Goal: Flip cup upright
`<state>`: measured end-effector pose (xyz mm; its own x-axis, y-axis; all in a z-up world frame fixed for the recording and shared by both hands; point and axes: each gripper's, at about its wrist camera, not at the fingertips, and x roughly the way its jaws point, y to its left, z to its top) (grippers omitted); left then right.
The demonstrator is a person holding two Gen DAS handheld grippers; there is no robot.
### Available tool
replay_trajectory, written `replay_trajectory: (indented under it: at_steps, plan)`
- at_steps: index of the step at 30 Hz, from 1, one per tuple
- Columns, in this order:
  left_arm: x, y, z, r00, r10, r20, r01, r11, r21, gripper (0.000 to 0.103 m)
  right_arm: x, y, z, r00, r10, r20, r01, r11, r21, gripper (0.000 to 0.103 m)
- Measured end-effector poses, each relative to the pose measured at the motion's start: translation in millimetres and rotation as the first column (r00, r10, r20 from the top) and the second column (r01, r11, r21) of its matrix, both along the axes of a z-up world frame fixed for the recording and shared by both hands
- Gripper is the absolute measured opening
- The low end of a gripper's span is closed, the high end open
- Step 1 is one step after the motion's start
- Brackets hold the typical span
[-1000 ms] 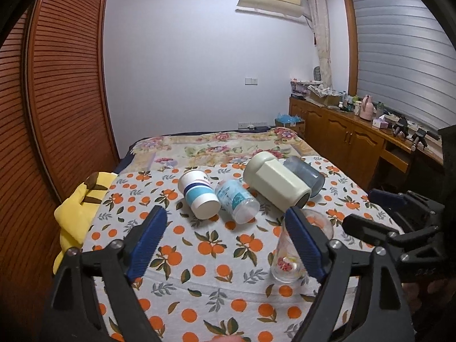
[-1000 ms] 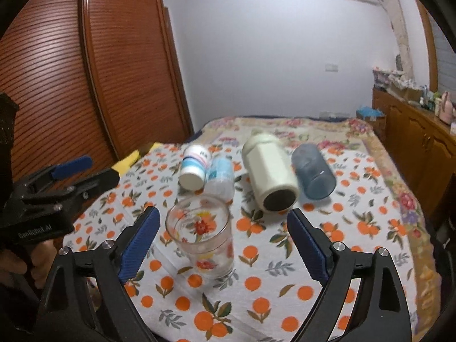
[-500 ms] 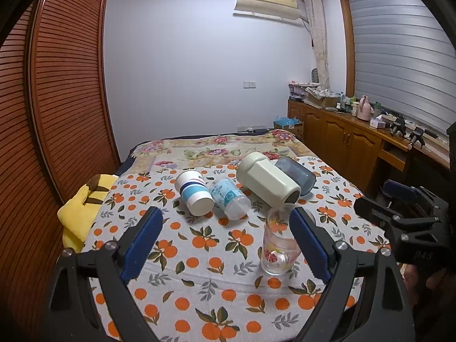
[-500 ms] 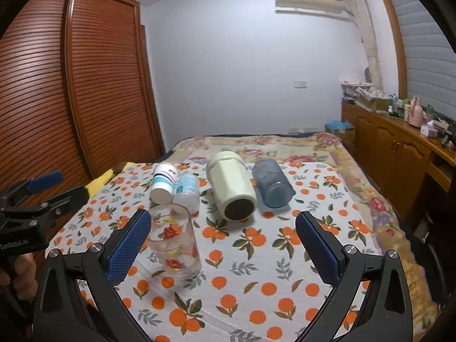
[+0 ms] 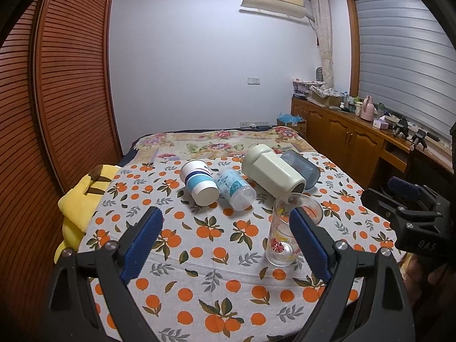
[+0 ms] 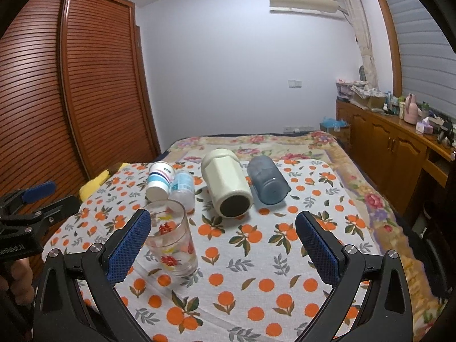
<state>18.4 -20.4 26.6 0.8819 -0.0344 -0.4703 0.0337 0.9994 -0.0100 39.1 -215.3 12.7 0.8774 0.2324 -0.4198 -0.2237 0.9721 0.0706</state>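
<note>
From my left gripper (image 5: 225, 240) I see the fingers (image 5: 142, 239) spread wide apart with nothing between them, hovering over the orange-print cloth (image 5: 199, 256) that covers the bed (image 5: 228, 139). At about 9 o'clock a yellow plush toy (image 5: 79, 196) lies at the cloth's edge. Moving right, a white paper cup with blue stripes (image 5: 199, 182) lies on its side, and touching it a clear plastic cup with blue print (image 5: 233, 189), also on its side. Next comes a cream faceted tumbler (image 5: 273, 172) lying with its dark mouth toward me, and behind it a blue-grey tumbler (image 5: 302, 166), down as well. At about 3 o'clock, partly behind my right-hand finger pad, the glass cup with red and yellow print (image 5: 280, 233) stands upright, mouth up, just in front of the cream tumbler.

From my right gripper (image 6: 222, 246) the fingers (image 6: 319, 246) are likewise wide apart and hold nothing. The left gripper (image 6: 25, 222) shows at 9 o'clock; the glass cup (image 6: 172, 242) stands just beside my left-hand pad, apart from it. The cream tumbler (image 6: 226, 186) and blue-grey tumbler (image 6: 266, 179) lie side by side at 12 o'clock.
</note>
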Motion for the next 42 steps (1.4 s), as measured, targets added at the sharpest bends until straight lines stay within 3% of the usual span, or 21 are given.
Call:
replay_trajectory:
  at_steps: [42]
  plan:
    - [-2.2,-1.4,3.1,1.0,0.001,0.01,-0.001,1.0,0.003,0.091,-0.4,0.8,-0.4,1.0,-0.005,0.003,0.005,1.0,-0.005,0.103]
